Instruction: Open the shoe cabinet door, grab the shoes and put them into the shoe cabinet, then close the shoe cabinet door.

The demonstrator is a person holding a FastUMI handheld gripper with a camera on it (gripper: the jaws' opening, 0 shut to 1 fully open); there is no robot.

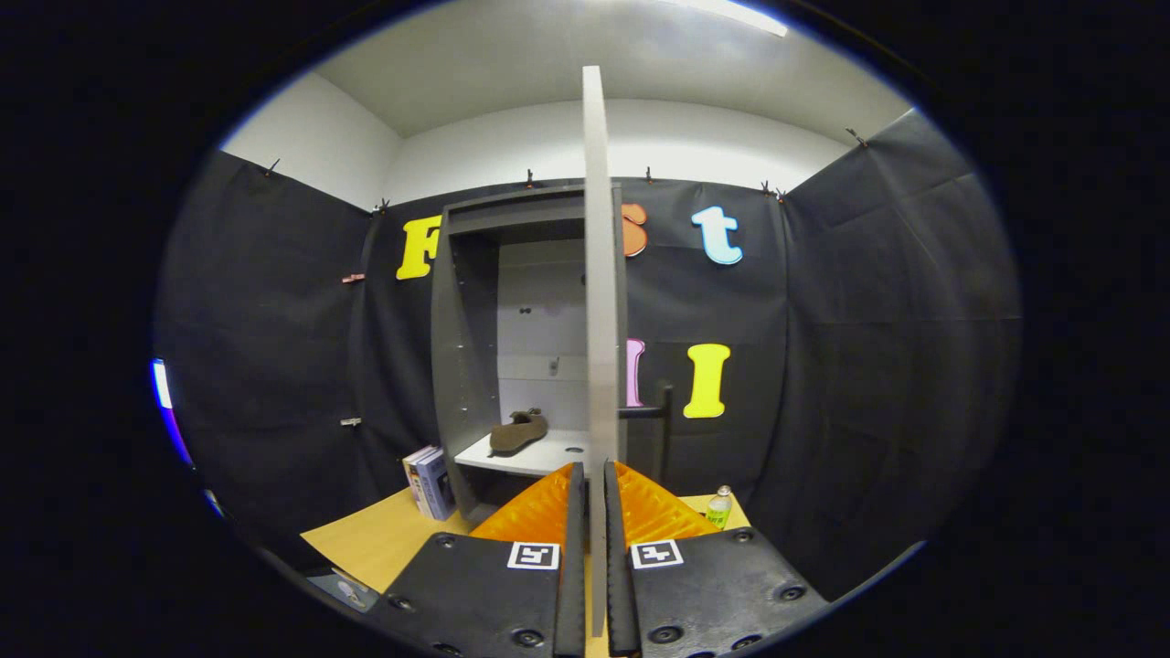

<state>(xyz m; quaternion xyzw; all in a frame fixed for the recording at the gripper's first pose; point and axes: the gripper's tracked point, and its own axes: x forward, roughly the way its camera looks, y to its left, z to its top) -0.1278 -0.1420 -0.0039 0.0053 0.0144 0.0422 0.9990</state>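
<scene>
The grey shoe cabinet (466, 347) stands open on the wooden table. A brown shoe (517, 431) lies on its white lower shelf (539, 455). The cabinet door (599, 274) is swung out toward me and seen edge-on, a tall thin slab with a dark handle (660, 416) on its right face. My gripper (592, 480) has its two fingers closed on the door's lower edge, one on each side of the slab.
Several books (428, 482) stand upright on the wooden table (384, 539) left of the cabinet. A small bottle with a green label (720, 507) stands to the right of the door. Black cloth walls enclose the booth.
</scene>
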